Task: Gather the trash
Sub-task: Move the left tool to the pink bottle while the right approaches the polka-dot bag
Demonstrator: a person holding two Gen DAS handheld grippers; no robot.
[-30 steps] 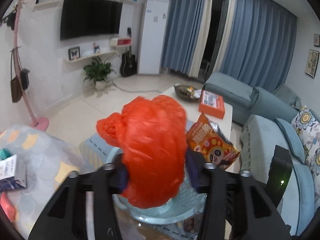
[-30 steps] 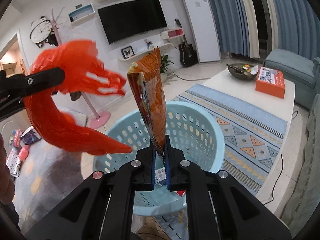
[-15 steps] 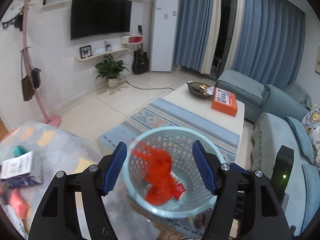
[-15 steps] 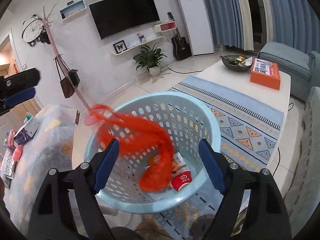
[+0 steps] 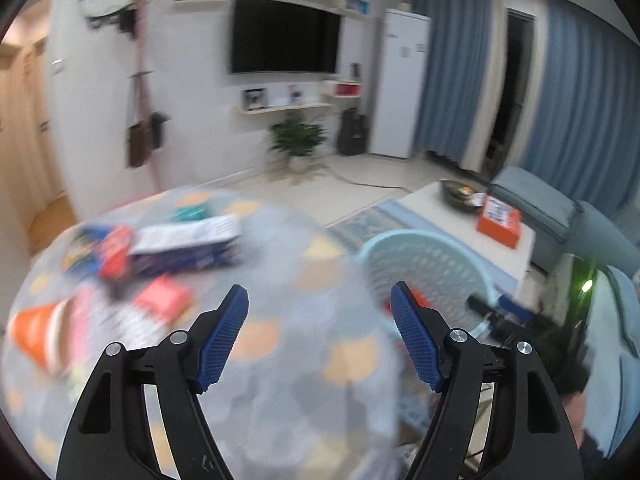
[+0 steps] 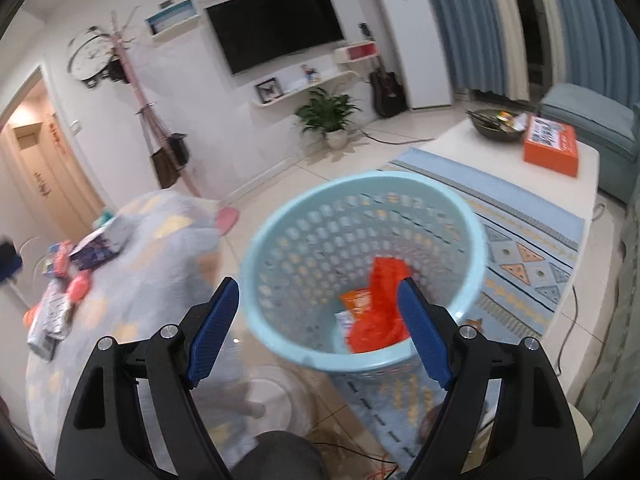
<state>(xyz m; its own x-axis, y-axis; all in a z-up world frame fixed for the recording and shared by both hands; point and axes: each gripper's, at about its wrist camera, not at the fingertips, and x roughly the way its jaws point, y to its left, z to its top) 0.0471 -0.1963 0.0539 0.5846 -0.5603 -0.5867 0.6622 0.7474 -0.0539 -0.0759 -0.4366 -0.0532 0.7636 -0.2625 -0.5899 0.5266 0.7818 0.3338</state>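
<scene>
The pale blue laundry basket (image 6: 360, 272) stands on the tiled floor just beside the round table (image 5: 280, 344), whose grey cloth is dotted with orange patches. Inside the basket lie the orange plastic bag (image 6: 380, 312) and an orange snack packet (image 6: 358, 300). The right gripper (image 6: 318, 332) hangs over the basket's near rim, jaws spread wide with nothing between them. The left gripper (image 5: 320, 336) is over the table, its jaws just opened wider and empty too. More wrappers and boxes (image 5: 160, 252) lie scattered on the table's far side from the basket. Beyond the basket a patterned rug (image 6: 532, 240) runs under a white coffee table (image 6: 452, 140) bearing an orange box (image 6: 552, 146); a television (image 6: 276, 26) hangs on the wall behind.
</scene>
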